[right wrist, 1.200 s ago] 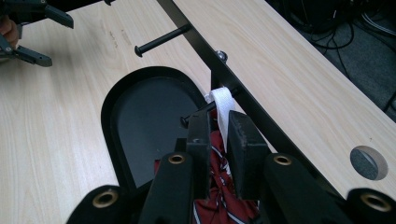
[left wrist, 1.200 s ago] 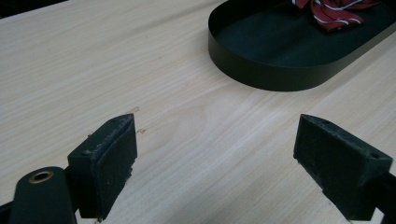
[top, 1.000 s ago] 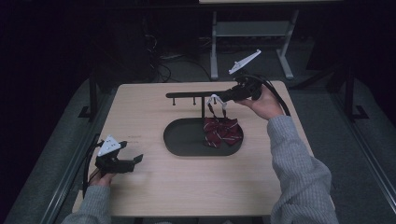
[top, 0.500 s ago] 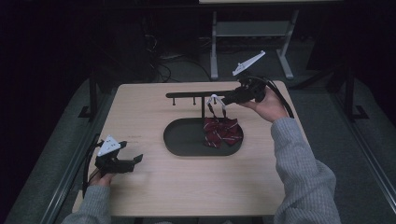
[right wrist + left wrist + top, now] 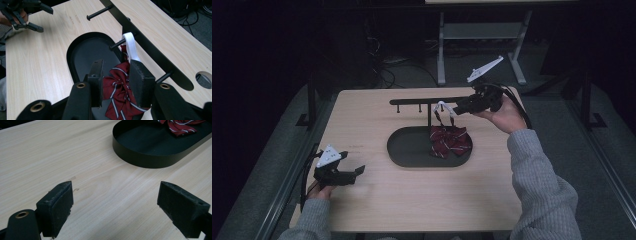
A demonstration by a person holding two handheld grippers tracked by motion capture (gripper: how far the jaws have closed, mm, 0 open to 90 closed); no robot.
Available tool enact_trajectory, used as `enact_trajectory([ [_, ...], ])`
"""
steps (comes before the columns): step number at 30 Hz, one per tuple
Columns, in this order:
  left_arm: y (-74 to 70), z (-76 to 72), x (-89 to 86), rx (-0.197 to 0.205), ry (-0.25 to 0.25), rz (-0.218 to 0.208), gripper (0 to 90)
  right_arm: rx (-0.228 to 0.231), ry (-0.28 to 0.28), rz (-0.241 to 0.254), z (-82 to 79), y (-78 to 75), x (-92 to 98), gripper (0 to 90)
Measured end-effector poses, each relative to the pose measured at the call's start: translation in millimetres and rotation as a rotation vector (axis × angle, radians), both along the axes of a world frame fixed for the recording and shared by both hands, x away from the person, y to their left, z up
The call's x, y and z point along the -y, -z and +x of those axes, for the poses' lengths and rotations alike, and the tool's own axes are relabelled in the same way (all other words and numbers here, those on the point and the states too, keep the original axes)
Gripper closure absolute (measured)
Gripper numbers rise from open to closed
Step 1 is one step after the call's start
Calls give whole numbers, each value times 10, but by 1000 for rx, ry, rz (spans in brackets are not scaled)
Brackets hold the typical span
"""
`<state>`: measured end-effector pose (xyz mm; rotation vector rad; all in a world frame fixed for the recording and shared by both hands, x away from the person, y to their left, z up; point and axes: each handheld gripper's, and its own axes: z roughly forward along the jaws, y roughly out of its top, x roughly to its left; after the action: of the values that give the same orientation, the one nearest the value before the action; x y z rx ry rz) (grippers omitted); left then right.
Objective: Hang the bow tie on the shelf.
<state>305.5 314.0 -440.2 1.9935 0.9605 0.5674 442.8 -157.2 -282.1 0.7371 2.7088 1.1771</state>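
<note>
A dark red striped bow tie (image 5: 449, 141) hangs over the black oval tray (image 5: 409, 150) by its white strap (image 5: 442, 106). The strap (image 5: 130, 46) is looped over a peg (image 5: 116, 45) of the black rack bar (image 5: 155, 57). My right gripper (image 5: 457, 109) sits just right of the strap. In the right gripper view its jaws (image 5: 116, 67) stand a little apart, the bow tie (image 5: 120, 92) showing between them and the strap brushing the right pad. My left gripper (image 5: 357, 175) rests wide open (image 5: 115, 202) on the table's front left, holding nothing.
The rack bar (image 5: 422, 101) carries several pegs, the left ones bare. The wooden table (image 5: 412, 200) has open room in front of and left of the tray (image 5: 150, 147). The floor beyond the table is dark, with a metal stand (image 5: 482, 35) and cables.
My right gripper has shifted slightly to the right, away from the peg. The strap stays on the peg. The left gripper has not moved.
</note>
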Motion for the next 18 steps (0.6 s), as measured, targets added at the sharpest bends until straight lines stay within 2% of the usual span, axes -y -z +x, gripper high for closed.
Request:
enact_trajectory([
  [13, -1, -3, 5, 3, 0, 2, 130, 6, 12, 19, -88, -18, 138, 596],
  [18, -2, -3, 1, 3, 1, 4, 130, -7, 19, 22, -112, 3, 168, 586],
])
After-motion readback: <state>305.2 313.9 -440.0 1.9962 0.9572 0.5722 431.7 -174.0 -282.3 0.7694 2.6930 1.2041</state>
